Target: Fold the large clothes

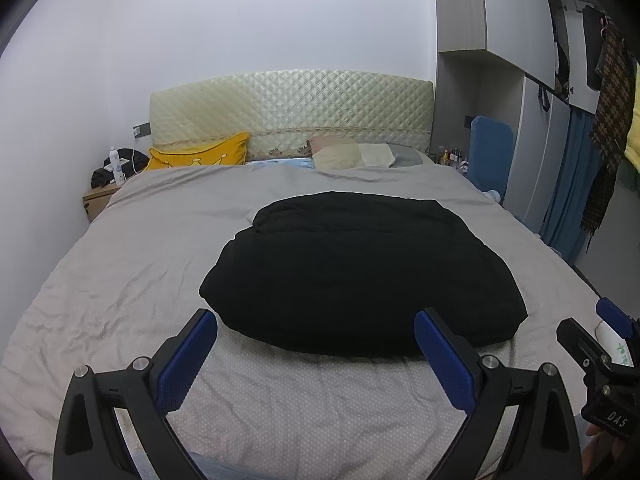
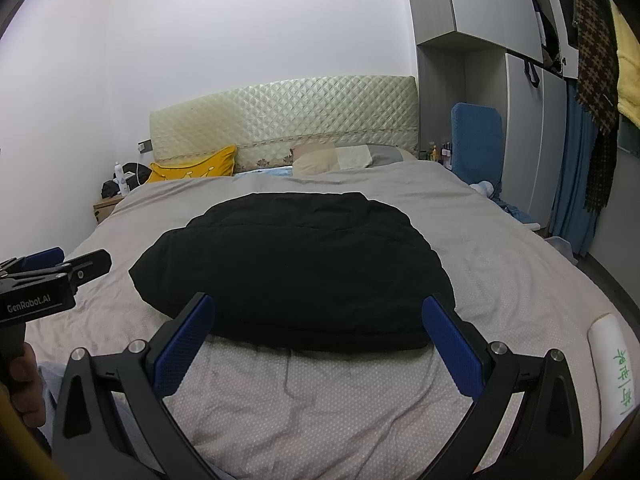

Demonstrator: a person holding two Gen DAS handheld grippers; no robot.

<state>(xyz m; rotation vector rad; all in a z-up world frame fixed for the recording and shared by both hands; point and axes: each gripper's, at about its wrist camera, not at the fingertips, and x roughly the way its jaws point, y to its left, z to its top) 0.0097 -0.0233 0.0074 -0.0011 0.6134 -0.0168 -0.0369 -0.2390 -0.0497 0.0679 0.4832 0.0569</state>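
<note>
Two black handheld grippers with blue textured pads are hovering side by side over the near end of a bed, each spread wide and gripping nothing. The left gripper (image 1: 316, 320) is hanging above the grey dotted bedsheet (image 1: 120, 264), its fingertips framing the near edge of a bulky black padded garment (image 1: 360, 272) without touching it. The right gripper (image 2: 318, 306) is sitting in the same pose, its open fingers bracketing that garment's front hem from just in front. The garment is lying folded into a thick rounded bundle in the middle of the bed, directly ahead of both claws. A white roll with green printed characters (image 2: 612, 364) is resting on the sheet to the right of the right gripper. At the far end, a yellow cushion (image 1: 200, 156) is leaning against the cream quilted headboard (image 1: 292, 108).
</note>
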